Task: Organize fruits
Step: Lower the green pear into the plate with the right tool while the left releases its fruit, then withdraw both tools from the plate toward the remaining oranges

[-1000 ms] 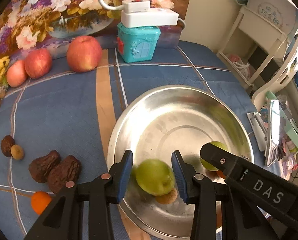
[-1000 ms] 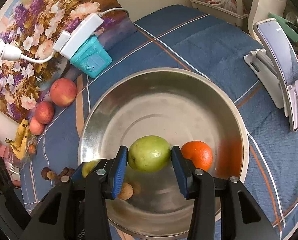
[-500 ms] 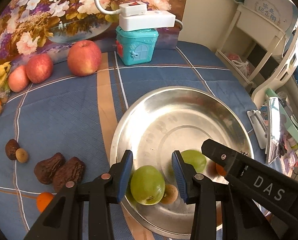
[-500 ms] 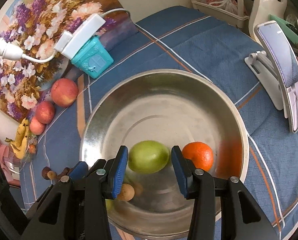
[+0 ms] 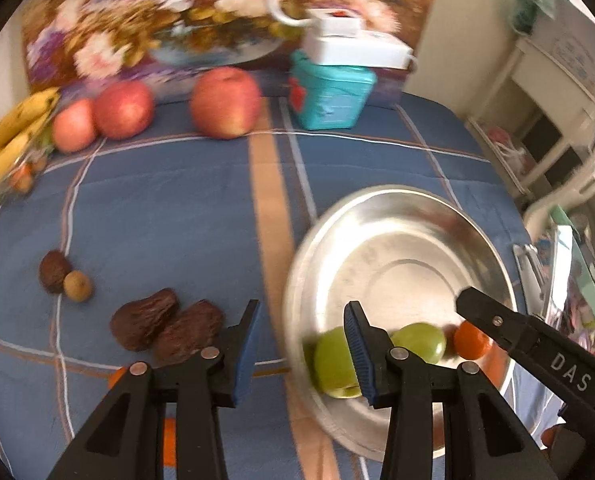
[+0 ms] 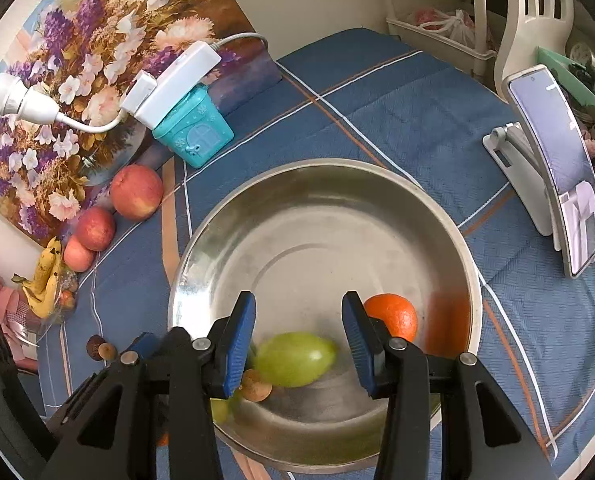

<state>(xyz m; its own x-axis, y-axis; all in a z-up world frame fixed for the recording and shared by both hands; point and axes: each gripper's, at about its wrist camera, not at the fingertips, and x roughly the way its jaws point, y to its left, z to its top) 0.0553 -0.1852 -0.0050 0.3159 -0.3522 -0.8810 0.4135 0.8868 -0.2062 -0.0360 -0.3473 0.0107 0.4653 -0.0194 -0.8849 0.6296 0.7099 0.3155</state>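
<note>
Okay, clutter first: along the back of the blue plaid tablecloth (image 5: pixel 157 208) I see a floral painting (image 6: pixel 69 64) leaning against the wall, a teal house-shaped box (image 6: pixel 193 132) with a white power strip (image 6: pixel 173 80) on top, three red apples in a row, the biggest (image 5: pixel 225 102) nearest the box, then a middle one (image 5: pixel 123 110) and a small one (image 5: pixel 73 124), and bananas (image 5: pixel 9 132) at the far left edge. On the right, a phone on a white stand (image 6: pixel 553 168). Nearer my left gripper (image 5: pixel 301 348), two dark wrinkled dried fruits (image 5: pixel 165 330) lie touching each other, and a small brown nut-like fruit (image 5: pixel 51 276) touches a small tan round one (image 5: pixel 78 286); a bit of orange shows under the gripper body, too hidden to name. The left gripper is spread wide with nothing between its pads, hanging over the cloth just beside the steel bowl (image 6: pixel 321 184), its right finger overlapping the rim. The left view is motion-blurred. My right gripper (image 6: pixel 297 338) is also spread wide, empty, above the near part of the bowl; its black arm cuts across the left view's lower right. Fruit in the bowl: a green fruit (image 6: pixel 293 358), smooth, oval, blurred, lying on the bowl floor below the right gripper's gap, apart from both pads; a second green fruit (image 5: pixel 333 360) near the bowl's left rim, half hidden by the left finger; an orange (image 6: pixel 393 316) just behind the right finger, reflected in the wall; a small tan round fruit (image 6: pixel 255 386) touching the oval green one.
</note>
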